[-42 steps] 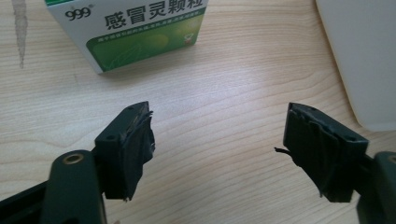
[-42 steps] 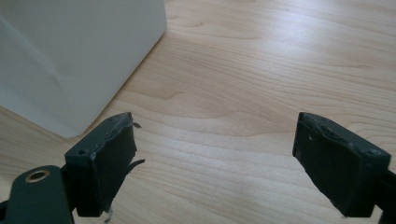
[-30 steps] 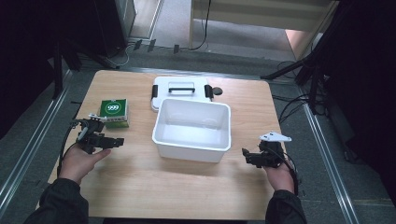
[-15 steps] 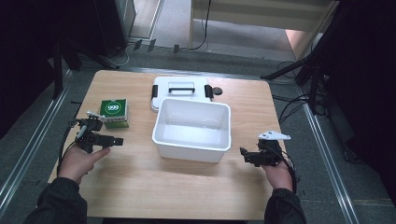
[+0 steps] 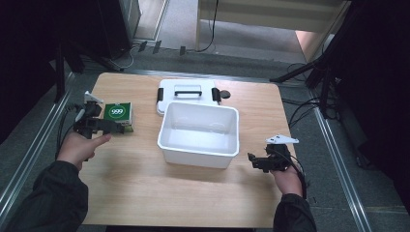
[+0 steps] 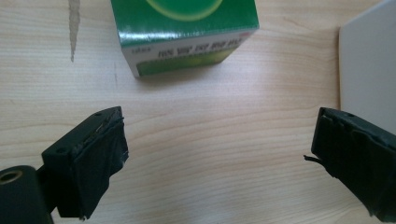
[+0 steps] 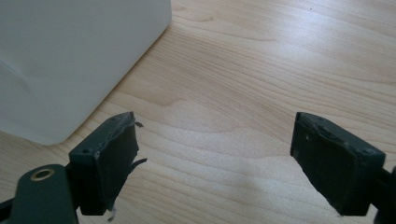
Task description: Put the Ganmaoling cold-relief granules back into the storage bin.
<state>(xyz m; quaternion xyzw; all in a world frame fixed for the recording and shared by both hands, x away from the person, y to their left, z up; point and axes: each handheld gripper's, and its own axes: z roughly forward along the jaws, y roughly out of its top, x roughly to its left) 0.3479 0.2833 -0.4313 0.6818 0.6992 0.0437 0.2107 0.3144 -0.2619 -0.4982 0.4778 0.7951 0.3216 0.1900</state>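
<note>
While my left gripper [image 5: 116,126] hovers over the wooden table [image 5: 145,193] at its left side, its jaws stand wide apart with nothing between them but bare wood. Just ahead of those jaws sits the green box [image 5: 118,114] — a small carton with a white "999" on its top face, lying flat near the table's left edge. Through the left gripper view I see the near end of that box [image 6: 187,37] beyond my open fingers [image 6: 95,161], apart from them, with a white strip of print along its lower side and a pale white wall at the far right of the frame.

At the middle of the table stands the white bin [image 5: 199,133], open-topped and empty inside as far as I can see. Behind it, touching or nearly touching its far rim, lies the white lid [image 5: 187,94] flat on the wood, with a handle on top and dark clips at either end. A small dark round spot [image 5: 225,94] sits just beside the lid's right end; I cannot tell what it is.

My right gripper [image 5: 255,162] sits low near the table's right front, just beside the bin's near right corner — its jaws are spread wide too, holding nothing. From the right gripper view, the bin's corner [image 7: 84,60] fills the upper left, near my left-hand finger [image 7: 109,161] but not touching it.
</note>
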